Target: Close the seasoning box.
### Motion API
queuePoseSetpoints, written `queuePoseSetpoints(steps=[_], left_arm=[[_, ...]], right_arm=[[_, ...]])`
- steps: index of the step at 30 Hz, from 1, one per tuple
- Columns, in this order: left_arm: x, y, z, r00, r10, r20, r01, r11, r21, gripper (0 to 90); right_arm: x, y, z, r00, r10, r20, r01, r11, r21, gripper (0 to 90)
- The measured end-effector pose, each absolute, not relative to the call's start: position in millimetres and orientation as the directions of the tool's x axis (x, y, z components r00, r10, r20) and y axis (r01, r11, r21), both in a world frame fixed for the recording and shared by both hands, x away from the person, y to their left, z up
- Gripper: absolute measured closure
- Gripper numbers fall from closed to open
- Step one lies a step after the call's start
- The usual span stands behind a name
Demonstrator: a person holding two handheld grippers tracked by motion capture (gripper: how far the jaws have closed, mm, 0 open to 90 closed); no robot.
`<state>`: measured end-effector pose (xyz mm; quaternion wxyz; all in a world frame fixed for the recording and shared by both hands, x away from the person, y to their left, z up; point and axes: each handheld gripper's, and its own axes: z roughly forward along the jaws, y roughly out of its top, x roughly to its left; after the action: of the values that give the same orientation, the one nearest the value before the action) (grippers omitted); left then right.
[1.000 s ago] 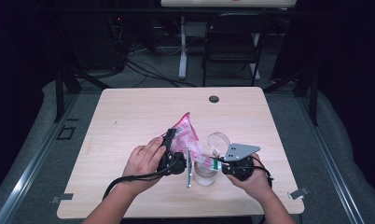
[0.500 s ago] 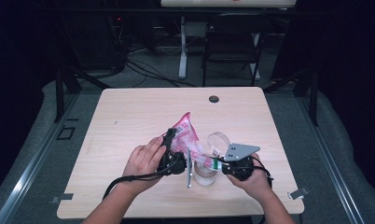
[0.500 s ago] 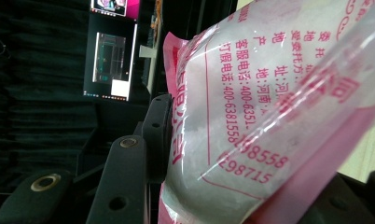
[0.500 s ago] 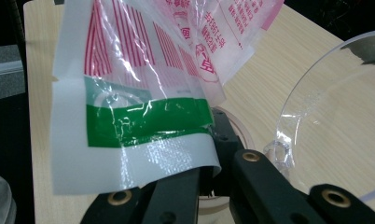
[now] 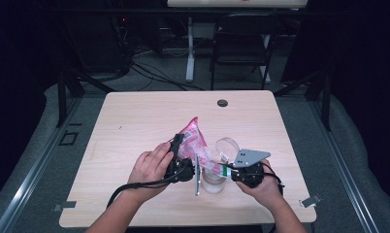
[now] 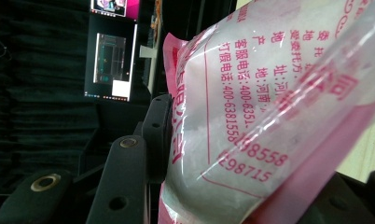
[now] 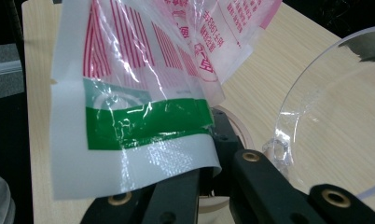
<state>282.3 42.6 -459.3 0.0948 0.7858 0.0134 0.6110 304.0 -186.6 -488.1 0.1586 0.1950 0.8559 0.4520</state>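
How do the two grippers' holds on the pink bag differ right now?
The left gripper clamps the pink bag on its full white-filled body, while the right gripper pinches a flat corner with a green band. The left grip sits higher and farther from the clear glass jar; the right grip hangs next to the jar's open hinged lid. Both are shut on the same bag above the table.

pink printed bag [image 6: 269, 116] of white powder pinched between black jaws; a lit monitor [image 6: 113, 46] behind.
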Motion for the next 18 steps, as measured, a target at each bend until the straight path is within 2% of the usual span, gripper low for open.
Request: queuePoseSetpoints(steps=[18], left_arm=[[280.3,41.5,-458.7,0.225,0.13,0.966,-0.104,-0.982,0.156,61.3]], right_arm=[[303.9,-187.3,-487.4,-0.872,0.479,-0.098,0.188,0.515,0.837,90.0]])
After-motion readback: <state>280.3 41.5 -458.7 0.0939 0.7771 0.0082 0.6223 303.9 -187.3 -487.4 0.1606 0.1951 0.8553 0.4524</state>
